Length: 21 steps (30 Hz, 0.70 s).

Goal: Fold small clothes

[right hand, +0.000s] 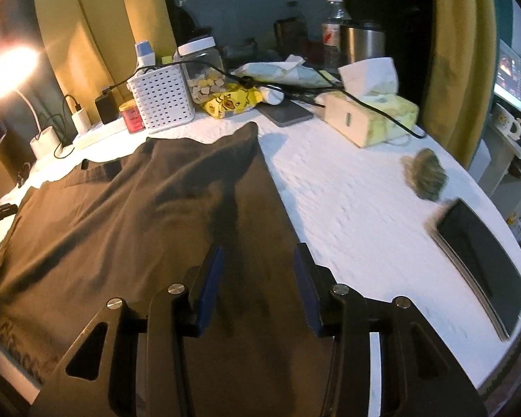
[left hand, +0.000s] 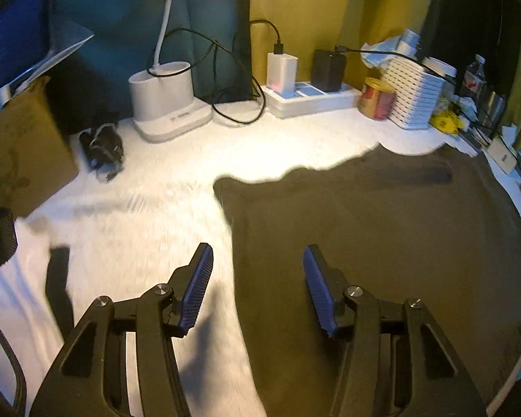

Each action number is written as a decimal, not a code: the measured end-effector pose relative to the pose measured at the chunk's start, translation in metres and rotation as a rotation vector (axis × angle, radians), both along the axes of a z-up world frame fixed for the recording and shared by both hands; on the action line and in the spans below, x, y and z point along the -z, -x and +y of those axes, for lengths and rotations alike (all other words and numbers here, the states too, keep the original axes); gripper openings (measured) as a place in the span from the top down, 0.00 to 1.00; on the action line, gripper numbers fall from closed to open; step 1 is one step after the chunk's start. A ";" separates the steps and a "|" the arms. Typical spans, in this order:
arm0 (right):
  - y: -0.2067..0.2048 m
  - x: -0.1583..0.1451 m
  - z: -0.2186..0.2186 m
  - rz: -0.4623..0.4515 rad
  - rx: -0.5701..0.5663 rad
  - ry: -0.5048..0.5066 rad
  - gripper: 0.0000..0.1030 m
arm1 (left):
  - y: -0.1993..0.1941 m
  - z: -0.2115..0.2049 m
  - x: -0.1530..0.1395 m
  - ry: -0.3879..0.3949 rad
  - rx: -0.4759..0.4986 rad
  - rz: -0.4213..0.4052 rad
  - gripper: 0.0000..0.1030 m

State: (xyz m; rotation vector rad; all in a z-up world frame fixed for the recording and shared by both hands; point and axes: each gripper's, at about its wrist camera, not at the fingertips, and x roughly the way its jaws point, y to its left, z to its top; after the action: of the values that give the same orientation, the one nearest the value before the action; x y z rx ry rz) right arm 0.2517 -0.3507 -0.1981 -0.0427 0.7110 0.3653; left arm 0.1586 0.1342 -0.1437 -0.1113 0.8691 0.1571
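A dark brown garment (left hand: pixel 382 243) lies spread flat on the white table cover (left hand: pixel 149 229); it also shows in the right wrist view (right hand: pixel 128 219). My left gripper (left hand: pixel 257 257) is open and empty, above the garment's left edge, one finger over the white cover and one over the cloth. My right gripper (right hand: pixel 257 260) is open and empty, above the garment's right edge near the white cover (right hand: pixel 357 215). The garment's near end is hidden behind the gripper bodies.
A lamp base (left hand: pixel 166 100), power strip with chargers (left hand: pixel 309 93), red tin (left hand: pixel 377 99) and white basket (left hand: pixel 416 93) line the back. A cardboard box (left hand: pixel 21 153) stands left. A tissue box (right hand: pixel 371 114), a rolled sock (right hand: pixel 425 173) and a phone (right hand: pixel 482 264) lie right.
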 end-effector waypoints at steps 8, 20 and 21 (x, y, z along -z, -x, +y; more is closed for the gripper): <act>-0.029 0.003 0.025 0.022 -0.018 0.004 0.57 | -0.051 0.018 0.017 0.010 0.042 0.034 0.48; -0.046 0.011 0.030 0.036 -0.013 0.027 0.57 | -0.061 0.038 0.006 -0.071 -0.048 -0.078 0.96; -0.047 0.012 0.030 0.038 -0.010 0.034 0.57 | -0.062 0.042 0.009 -0.058 -0.052 -0.070 0.96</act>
State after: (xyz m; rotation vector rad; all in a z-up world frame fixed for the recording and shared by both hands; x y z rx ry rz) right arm 0.2984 -0.3212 -0.2104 -0.0715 0.7552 0.3643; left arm 0.2209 0.1766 -0.1524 -0.0841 0.7917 0.2255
